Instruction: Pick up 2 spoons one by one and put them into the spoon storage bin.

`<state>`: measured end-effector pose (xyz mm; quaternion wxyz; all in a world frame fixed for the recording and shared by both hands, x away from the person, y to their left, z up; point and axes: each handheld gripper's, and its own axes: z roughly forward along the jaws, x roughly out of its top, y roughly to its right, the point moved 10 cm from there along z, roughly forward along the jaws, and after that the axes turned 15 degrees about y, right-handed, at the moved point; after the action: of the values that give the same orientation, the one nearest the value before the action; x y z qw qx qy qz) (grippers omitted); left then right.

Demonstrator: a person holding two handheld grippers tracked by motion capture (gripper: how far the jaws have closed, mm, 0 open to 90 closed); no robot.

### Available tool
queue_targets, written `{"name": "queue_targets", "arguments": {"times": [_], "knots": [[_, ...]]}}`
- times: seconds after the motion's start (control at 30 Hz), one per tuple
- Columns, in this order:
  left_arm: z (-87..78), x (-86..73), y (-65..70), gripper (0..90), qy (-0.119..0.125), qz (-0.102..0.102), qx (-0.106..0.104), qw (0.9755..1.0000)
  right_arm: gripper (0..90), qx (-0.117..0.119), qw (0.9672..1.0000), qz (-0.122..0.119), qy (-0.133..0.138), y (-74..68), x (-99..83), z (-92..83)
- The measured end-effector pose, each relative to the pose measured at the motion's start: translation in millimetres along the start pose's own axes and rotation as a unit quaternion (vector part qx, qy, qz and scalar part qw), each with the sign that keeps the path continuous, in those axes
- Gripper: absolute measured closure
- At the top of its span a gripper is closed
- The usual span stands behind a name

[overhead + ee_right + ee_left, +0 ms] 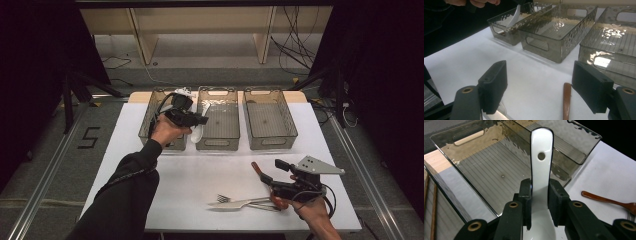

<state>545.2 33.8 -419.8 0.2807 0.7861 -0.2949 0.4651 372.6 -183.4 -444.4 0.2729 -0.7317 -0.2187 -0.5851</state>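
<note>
High view: your left gripper (192,119) carries the white spoon (199,131) over the bins. Left gripper view: jaws clamp its handle above the middle bin (454,165); next, lower and release. Right gripper view: jaws apart, idle near the wooden spoon (566,100).

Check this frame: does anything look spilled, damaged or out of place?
Nothing stands out. The three smoky translucent plastic bins stand in an even row, the left gripper holds the white ceramic spoon squarely over the middle one, and the metal cutlery and brown wooden spoon lie on the white table.
</note>
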Motion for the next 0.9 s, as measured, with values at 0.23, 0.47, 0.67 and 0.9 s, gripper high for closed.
{"name": "queue_targets", "arguments": {"times": [0.23, 0.47, 0.67, 0.9], "knots": [[8.3, 6.9, -4.7, 73.6, 0.009, -0.006, 0.007, 0.9999, 29.4, 0.000, 1.0000, 0.001, -0.001, -0.4, 0.0, -0.2], [15.4, 9.9, -11.1, 73.6, 0.015, -0.013, 0.017, 0.9997, 29.3, 0.002, 1.0000, -0.001, 0.001, -0.6, 0.4, -0.1], [22.2, 11.1, -17.8, 73.6, 0.022, -0.017, 0.027, 0.9992, 29.3, 0.003, 1.0000, -0.001, 0.001, -0.5, 0.4, 0.2], [27.8, 11.6, -23.7, 73.6, 0.030, -0.030, 0.035, 0.9985, 29.4, 0.003, 1.0000, -0.001, 0.001, -0.5, 0.4, 0.2]]}}
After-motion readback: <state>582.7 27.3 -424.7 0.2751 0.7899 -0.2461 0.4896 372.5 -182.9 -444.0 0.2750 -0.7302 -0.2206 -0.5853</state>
